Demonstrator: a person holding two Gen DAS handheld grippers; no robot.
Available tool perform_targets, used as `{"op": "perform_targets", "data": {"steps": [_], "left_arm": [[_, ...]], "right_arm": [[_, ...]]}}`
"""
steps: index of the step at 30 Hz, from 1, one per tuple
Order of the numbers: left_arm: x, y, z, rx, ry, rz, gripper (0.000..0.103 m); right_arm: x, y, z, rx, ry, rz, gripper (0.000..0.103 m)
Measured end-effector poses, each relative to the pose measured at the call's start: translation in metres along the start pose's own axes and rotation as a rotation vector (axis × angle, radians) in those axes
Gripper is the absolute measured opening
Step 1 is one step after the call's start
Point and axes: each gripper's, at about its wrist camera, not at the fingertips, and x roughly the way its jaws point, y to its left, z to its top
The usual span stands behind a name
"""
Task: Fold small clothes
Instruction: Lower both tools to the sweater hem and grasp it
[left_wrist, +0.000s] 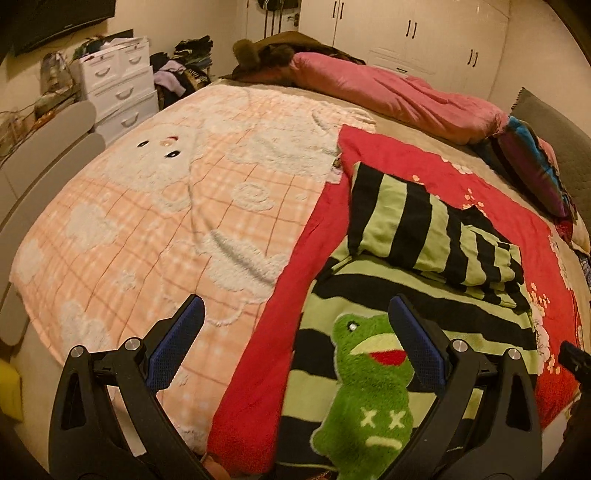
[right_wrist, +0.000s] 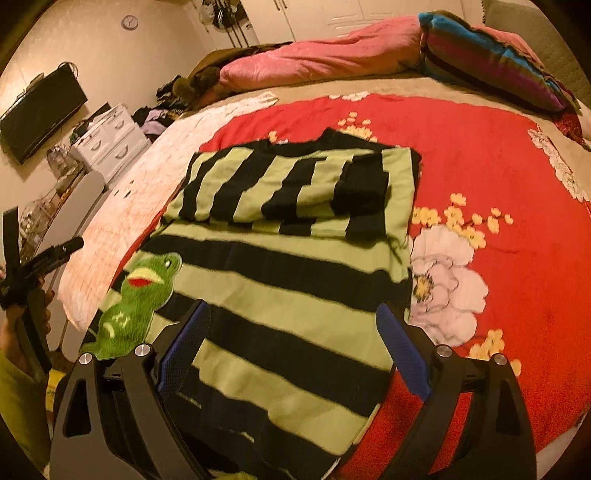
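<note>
Lying flat on red floral blanket (right_wrist: 498, 155): striped knit sweater (right_wrist: 295, 295), fuzzy frog patch (left_wrist: 365, 398); left gripper (left_wrist: 295, 354), right gripper (right_wrist: 293, 347) spread wide, empty.

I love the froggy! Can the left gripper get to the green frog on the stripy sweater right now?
Probably yes. The left gripper hangs open right over the frog, holding nothing, and nothing lies on the frog or between it and the jaws.

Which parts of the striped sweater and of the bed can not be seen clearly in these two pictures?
- Striped sweater: near hem is hidden behind the open right claw and cut by the bottom edge, right wrist view.
- Frog patch: one eye is hidden by a finger of the open left claw.
- Red blanket: right edge is cut off in both views.
</note>
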Motion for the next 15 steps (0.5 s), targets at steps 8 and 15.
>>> {"op": "perform_targets", "data": {"steps": [8, 15], "left_arm": [[0.003, 0.009, -0.015, 0.008, 0.065, -0.001, 0.093], [0.007, 0.01, -0.031, 0.027, 0.123, -0.01, 0.093]], "right_arm": [[-0.002, 0.0, -0.033, -0.027, 0.078, -0.006, 0.09], [0.0, -0.007, -0.072, -0.022, 0.186, -0.004, 0.09]]}}
